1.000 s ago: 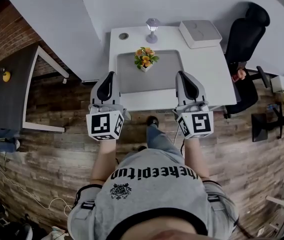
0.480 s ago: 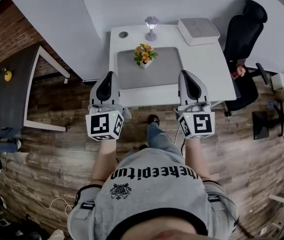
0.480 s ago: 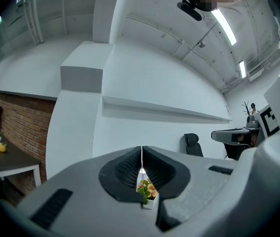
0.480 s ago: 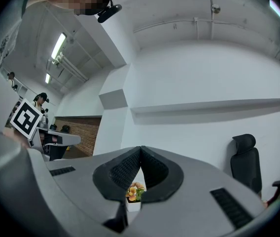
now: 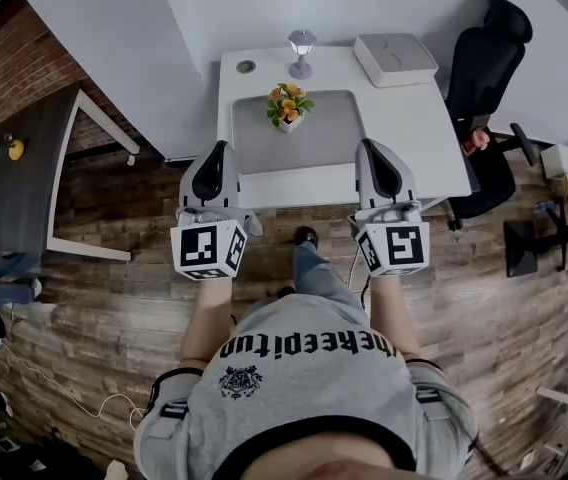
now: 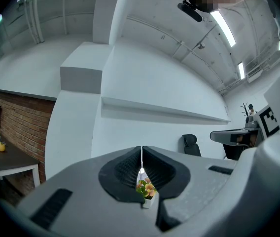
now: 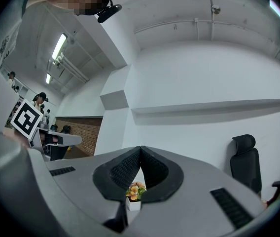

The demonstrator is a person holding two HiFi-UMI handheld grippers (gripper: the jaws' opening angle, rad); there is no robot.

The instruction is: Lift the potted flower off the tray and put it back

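The potted flower (image 5: 286, 105), orange and yellow blooms in a small white pot, stands at the far left part of a grey tray (image 5: 314, 143) on a white table (image 5: 424, 148). Both grippers hover at the table's near edge, well short of the pot. My left gripper (image 5: 220, 149) is shut with nothing in it, its tips meeting (image 6: 141, 152); the flower (image 6: 146, 188) shows through the gap behind them. My right gripper (image 5: 367, 147) is likewise shut and empty (image 7: 140, 149), with the flower (image 7: 134, 191) beyond it.
A small table lamp (image 5: 302, 53), a white box (image 5: 396, 60) and a round hole (image 5: 246, 67) sit along the table's far side. A black office chair (image 5: 489, 68) stands at the right, a dark table (image 5: 14, 198) at the left.
Both grippers have edged slightly toward the table, and the table has slid a little up the head view. The jaws have stayed shut, and the flower has not moved on the tray.
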